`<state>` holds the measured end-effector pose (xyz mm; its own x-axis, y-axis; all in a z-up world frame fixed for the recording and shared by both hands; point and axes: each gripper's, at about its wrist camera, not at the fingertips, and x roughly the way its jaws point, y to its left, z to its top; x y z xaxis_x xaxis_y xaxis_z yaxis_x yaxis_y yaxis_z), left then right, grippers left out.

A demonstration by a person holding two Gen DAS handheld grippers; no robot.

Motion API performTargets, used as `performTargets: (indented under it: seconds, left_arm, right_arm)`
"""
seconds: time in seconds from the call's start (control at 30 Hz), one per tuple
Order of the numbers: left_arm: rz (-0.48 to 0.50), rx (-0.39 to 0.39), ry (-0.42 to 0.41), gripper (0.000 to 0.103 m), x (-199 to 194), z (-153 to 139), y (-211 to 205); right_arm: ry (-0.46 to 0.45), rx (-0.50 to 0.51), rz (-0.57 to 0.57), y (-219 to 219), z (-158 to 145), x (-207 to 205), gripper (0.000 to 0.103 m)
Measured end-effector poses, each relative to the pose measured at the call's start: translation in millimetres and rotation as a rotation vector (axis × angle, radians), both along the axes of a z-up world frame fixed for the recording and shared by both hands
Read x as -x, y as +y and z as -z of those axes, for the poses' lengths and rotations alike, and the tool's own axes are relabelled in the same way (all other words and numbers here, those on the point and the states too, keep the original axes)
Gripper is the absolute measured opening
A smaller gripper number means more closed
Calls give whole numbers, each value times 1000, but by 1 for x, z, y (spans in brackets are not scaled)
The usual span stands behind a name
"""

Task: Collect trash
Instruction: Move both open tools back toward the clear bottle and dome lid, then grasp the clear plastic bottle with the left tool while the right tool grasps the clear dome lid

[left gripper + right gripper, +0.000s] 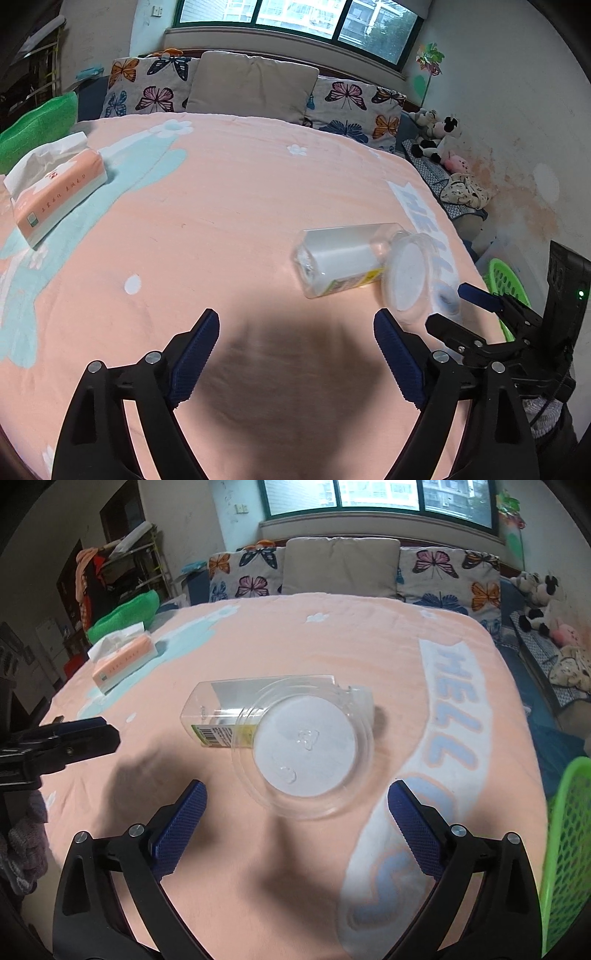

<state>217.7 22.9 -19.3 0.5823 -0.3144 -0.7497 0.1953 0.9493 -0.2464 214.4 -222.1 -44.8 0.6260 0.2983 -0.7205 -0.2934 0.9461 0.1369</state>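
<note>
- At the far left of the bed, a green cushion (40,125) lies by the edge, and just beside it a peach tissue pack (61,195) sits on the pale blue patch of the pink blanket (229,192), white tissue sticking out of its top.
- The left gripper (295,325) hovers over the near middle of the blanket with its blue-padded jaws wide apart — nothing lies between them, only its own shadow on the cloth.
- Across the far end of the bed, two butterfly-print pillows (243,572) flank a plain beige pillow (341,565) under the window (380,494).
- The trash lies right of centre on the blanket: a clear plastic box (221,705) on its side, with a barcode label at its near left corner, and a clear round lid (303,749) overlapping its right end. Whether the lid leans on the box or lies flat cannot be told.
- The right gripper (297,794) is just on the near side of the lid, jaws spread as wide as they go; the lid's near rim sits between the blue fingertips (195,794), touching neither.
- In the left wrist view the right gripper comes in from the right edge, near the lid.
- Right of the trash, a white strip with blue letters (454,716) runs along the blanket.
- At the near right, off the bed's edge, stands a green mesh basket (569,842) — well apart from the box.
- Far right, soft toys (439,140) lie against the wall.
</note>
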Motion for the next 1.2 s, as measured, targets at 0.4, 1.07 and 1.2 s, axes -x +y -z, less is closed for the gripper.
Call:
performTargets:
  seconds: [0.4,1.07,1.2]
  left_arm:
    - [5,-1,16,83,-16,11,10]
    - [212,-81,-32,90,-43,15,-25]
    - [308,-141,-45,90,-54,16,-46]
  right_arm:
    - [25,61,-2,13,18,-23,98]
    - [11,54,17,2,15,-26,92]
    - [9,48,39,-12,9,-15,92]
